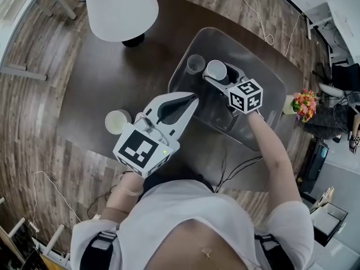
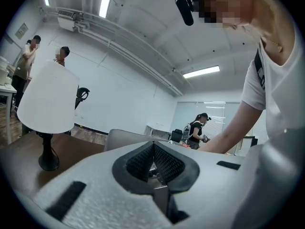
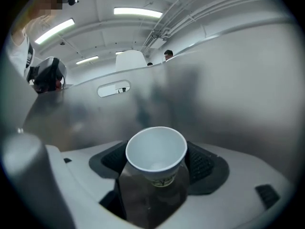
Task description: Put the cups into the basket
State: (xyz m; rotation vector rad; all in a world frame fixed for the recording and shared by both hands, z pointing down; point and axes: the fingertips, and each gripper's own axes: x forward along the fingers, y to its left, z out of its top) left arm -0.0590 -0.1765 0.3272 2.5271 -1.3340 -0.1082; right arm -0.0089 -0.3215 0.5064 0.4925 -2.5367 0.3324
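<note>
White paper sits pinched between black ribbed pads [image 3: 205, 163] as the right gripper [image 1: 218, 77] holds a paper cup [image 3: 156, 149] by its sides, mouth open and tipped slightly toward the camera, low inside the grey basket [image 1: 225, 35], whose walls fill the right gripper view. Whether the cup's base touches the basket floor cannot be told from any view. The step in hand looks like the set-down, and doing it well probably means sinking the cup until its base rests flat, squaring it upright, and only then spreading the jaws wide. The gripper would best withdraw along its own line, so that no pad drags so light a cup over. A second cup [image 1: 196, 64] stands in the basket just beside the held one, so the release calls for a steady hand on that side. The left gripper [image 1: 191, 100] hovers over the dark table [image 1: 101, 83] at the basket's near wall, its jaws pressed together on nothing. A third cup [image 1: 118, 121] stands on the table just beside it, likely the next to go in, with a white lamp [image 1: 121, 7] at the far edge.
</note>
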